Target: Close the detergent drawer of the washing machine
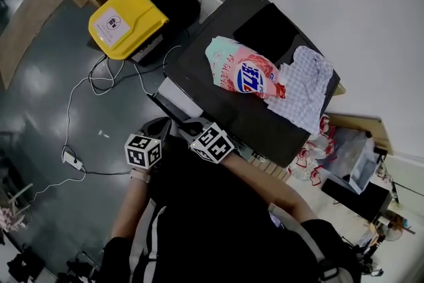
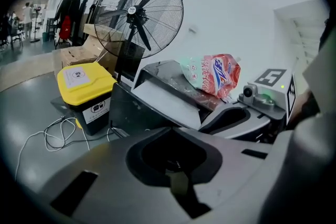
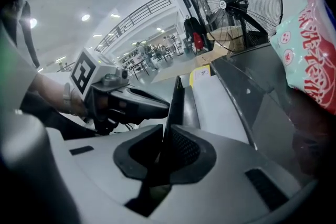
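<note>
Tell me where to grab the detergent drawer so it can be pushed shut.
Take the detergent drawer by its thin dark front panel, coming from the front with the jaws astride its edge. It stands out from the washing machine as a flat plate, thin enough to pinch; the right gripper is closed on it that way.

Washing machine top (image 1: 232, 117): dark, smooth, dull sheen. Detergent pouch (image 1: 246, 74): glossy printed plastic film, crinkled. Checked cloth (image 1: 306, 86) at top's right edge: soft, woven, matt. Bin lid (image 1: 126, 22): shiny yellow plastic. Floor (image 1: 40, 96): smooth grey, faintly reflective. Fan grille (image 2: 164, 8): thin metal wire.
</note>
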A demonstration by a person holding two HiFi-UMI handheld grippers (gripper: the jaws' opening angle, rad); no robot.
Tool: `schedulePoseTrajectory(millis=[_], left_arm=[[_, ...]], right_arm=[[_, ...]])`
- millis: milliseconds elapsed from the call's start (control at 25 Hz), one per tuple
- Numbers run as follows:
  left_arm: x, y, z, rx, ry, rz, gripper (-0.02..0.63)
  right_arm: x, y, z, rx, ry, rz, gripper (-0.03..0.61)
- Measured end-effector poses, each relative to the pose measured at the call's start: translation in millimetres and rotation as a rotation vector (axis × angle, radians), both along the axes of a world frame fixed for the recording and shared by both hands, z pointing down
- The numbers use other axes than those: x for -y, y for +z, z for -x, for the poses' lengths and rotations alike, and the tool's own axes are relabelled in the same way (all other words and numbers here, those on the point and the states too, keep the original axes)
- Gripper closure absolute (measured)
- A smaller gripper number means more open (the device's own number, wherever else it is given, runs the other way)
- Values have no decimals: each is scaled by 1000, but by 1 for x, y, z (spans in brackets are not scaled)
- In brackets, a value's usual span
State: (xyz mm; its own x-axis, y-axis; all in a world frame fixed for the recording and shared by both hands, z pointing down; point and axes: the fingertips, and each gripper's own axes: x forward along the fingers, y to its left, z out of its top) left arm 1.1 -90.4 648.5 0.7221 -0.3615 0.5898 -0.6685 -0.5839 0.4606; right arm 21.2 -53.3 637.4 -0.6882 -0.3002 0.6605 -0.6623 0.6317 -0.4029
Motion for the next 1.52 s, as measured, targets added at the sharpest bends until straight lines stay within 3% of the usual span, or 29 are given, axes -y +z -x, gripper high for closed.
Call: schedulePoseTrajectory(millis=[320, 840, 1000, 1240, 1520], left_arm=[[17, -2, -20, 2, 90, 4, 603], [26, -1, -32, -72, 404, 59, 603], [25, 11, -31, -28, 484, 81, 603], [22, 17, -30, -4, 628, 87, 603], [33, 18, -22, 9, 725, 92, 603]], right_arm=[[21, -7, -24, -15, 122, -35, 531], [33, -6, -36, -84, 359, -28, 523], [37, -4, -35, -125, 431, -50, 514], [36, -7, -38, -135, 603, -40, 494], [26, -16, -50, -116, 861, -70, 492]])
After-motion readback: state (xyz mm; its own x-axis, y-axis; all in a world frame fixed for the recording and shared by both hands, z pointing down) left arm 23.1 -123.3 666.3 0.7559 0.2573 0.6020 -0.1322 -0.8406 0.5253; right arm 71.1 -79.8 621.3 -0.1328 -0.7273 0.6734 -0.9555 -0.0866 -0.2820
